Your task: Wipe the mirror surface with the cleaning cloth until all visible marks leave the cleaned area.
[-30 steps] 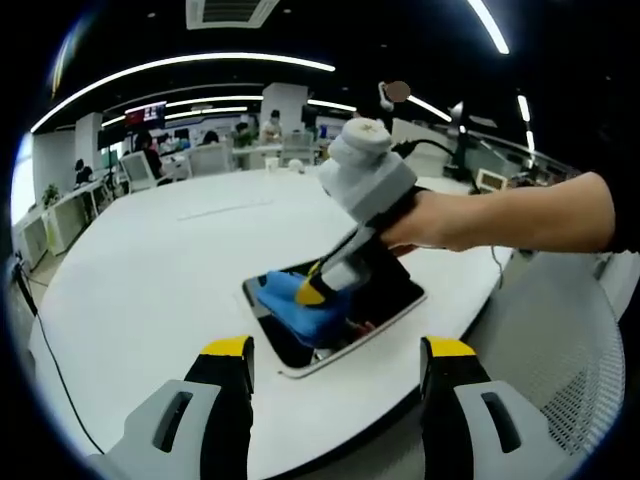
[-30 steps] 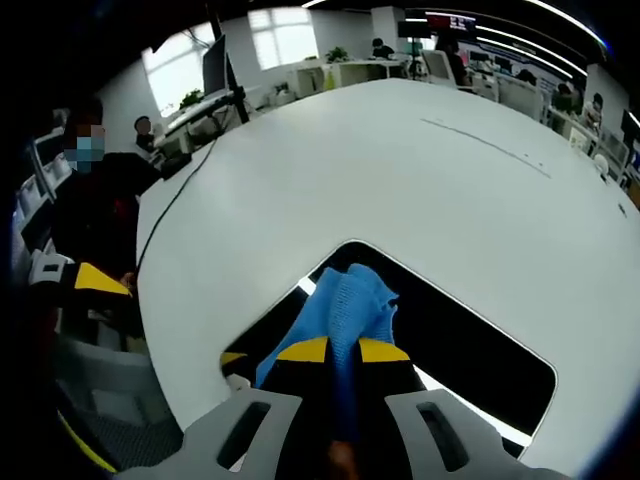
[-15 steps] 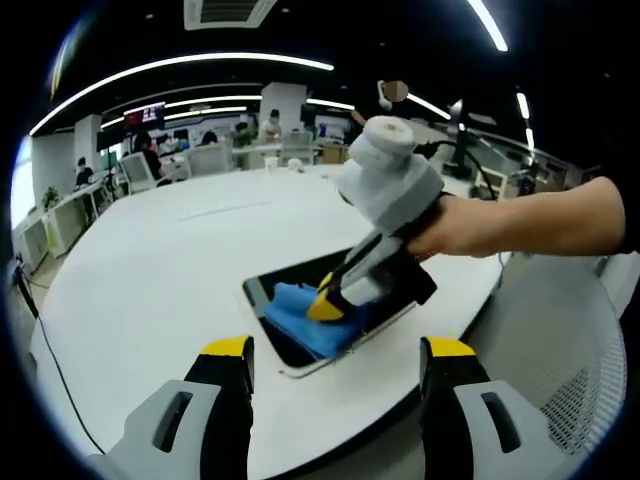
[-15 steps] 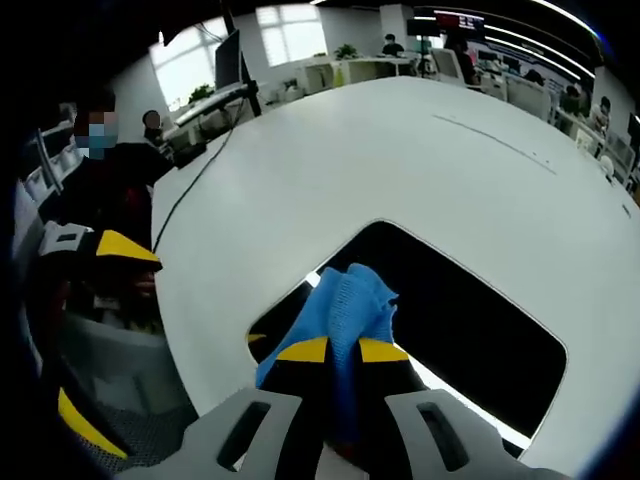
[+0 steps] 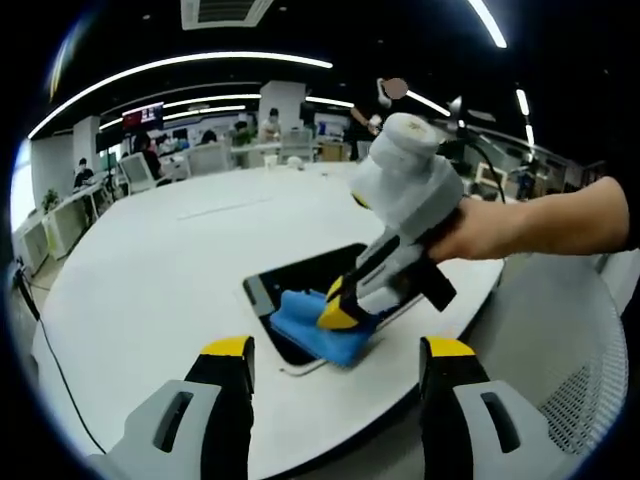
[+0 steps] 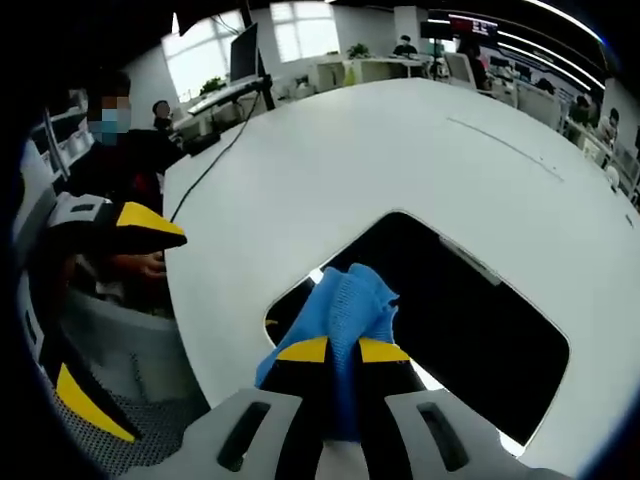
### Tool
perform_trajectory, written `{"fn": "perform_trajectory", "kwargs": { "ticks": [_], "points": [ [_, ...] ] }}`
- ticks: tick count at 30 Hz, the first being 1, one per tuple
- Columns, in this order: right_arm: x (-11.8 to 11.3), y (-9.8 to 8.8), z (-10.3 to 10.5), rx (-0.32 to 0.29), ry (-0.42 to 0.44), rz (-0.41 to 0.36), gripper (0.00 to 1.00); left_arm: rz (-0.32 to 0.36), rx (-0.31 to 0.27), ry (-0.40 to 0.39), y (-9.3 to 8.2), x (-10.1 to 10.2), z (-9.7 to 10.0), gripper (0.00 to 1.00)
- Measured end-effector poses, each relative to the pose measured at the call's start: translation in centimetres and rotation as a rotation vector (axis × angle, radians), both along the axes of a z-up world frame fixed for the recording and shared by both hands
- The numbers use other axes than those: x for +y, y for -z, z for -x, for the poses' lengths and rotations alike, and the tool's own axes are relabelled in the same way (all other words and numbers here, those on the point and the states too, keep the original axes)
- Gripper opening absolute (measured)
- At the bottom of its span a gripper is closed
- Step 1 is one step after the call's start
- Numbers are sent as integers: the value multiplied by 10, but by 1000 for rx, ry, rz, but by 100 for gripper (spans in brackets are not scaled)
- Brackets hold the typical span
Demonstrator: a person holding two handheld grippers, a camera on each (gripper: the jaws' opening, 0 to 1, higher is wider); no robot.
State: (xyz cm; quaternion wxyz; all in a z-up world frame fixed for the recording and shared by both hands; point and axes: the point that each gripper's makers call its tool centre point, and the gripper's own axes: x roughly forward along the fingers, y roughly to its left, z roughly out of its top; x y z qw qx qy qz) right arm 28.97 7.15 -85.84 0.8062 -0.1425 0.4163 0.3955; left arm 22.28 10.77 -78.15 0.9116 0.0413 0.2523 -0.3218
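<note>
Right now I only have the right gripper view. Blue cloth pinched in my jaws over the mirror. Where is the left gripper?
Observer: The left gripper hangs off the table's near edge, jaws open, holding nothing.
Operator: Cloth on the glass?
Observer: In the left gripper view the cloth lies at the mirror's near end and hangs over its edge onto the white table.
Operator: Who's holding my tool?
Observer: A bare hand grips the right gripper, which is tilted down at the mirror.

Open-plan office: desks [image 5: 70, 205], monitor [image 6: 247, 52], seated workers [image 5: 150, 155].
</note>
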Motion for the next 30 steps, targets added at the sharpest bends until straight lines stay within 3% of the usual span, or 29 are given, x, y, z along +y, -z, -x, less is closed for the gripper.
{"fn": "perform_trajectory", "kwargs": {
  "ticks": [30],
  "points": [
    [-1, -1, 18, 0, -42, -5, 4, -17, 24, 1, 5, 1, 1, 65]
  ]
}}
